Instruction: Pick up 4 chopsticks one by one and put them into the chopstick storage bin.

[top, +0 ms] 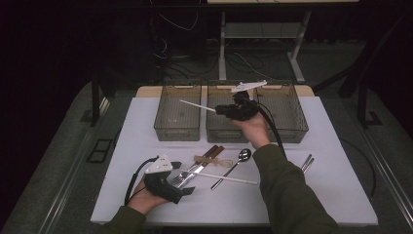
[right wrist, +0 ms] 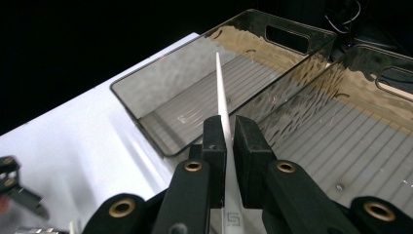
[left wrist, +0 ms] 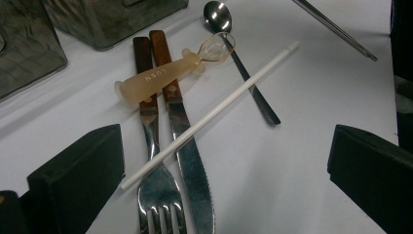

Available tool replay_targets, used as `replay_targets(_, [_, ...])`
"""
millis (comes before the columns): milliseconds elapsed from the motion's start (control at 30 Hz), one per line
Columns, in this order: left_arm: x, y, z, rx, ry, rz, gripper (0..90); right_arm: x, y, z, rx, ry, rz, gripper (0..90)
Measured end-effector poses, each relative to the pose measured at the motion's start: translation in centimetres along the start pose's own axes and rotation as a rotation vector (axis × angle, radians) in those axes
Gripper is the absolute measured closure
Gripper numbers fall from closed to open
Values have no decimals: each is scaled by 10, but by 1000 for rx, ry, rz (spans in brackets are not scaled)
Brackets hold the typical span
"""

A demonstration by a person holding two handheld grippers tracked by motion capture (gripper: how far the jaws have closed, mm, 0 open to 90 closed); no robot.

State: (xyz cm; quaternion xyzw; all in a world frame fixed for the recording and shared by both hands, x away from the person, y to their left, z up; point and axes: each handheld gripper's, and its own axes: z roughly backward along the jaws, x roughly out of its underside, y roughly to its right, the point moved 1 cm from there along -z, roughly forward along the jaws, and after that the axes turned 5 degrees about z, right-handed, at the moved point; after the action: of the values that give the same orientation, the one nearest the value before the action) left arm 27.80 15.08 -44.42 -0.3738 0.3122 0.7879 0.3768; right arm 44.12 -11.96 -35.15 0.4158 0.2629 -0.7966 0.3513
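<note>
High view: right gripper (top: 217, 109) is gripping a white straw (top: 197, 106) above the middle bin's (top: 225, 132) left wall, straw reaching over the left bin (top: 178, 132); left gripper (top: 187, 181) is resting open near the cutlery (top: 195, 168).

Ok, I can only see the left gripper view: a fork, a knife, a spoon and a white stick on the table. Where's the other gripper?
Observer: The right gripper is raised over a row of three clear bins at the far side of the table, shut on another white stick.
Operator: Which bin is it going to?
Observer: I can't say for sure, but the stick's tip reaches over the left bin, while the gripper itself hangs above the middle bin.
</note>
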Motion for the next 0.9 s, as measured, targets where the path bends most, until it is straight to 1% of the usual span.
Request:
replay_targets(133, [0, 0, 0, -6, -5, -11, 0, -6, -2, -15, 14, -14, -2, 841])
replay_targets(233, [0, 0, 0, -8, -4, -10, 0, -12, -4, -28, 30, -33, -3, 841])
replay_targets(300, [0, 0, 0, -8, -6, -14, 0, -15, -6, -36, 32, -43, 1, 841])
replay_targets(467, [0, 1, 0, -2, 3, -8, 0, -23, -9, -58, 54, -84, -1, 841])
replay_targets(533, [0, 0, 1, -4, -5, -16, 0, -26, -10, -64, 63, -94, -2, 841])
replay_targets(667, [0, 1, 2, -3, -5, -9, 0, -32, -14, -81, 67, -116, -2, 842])
replay_targets(733, [0, 1, 2, -2, -5, -9, 0, -34, -17, -90, 91, -141, 17, 841])
replay_targets(800, [0, 0, 2, -3, -8, -16, 0, -36, -18, -97, 89, -139, 15, 841])
replay_targets(900, [0, 0, 2, 0, -6, -16, 0, -38, -19, -104, 102, -148, 12, 842])
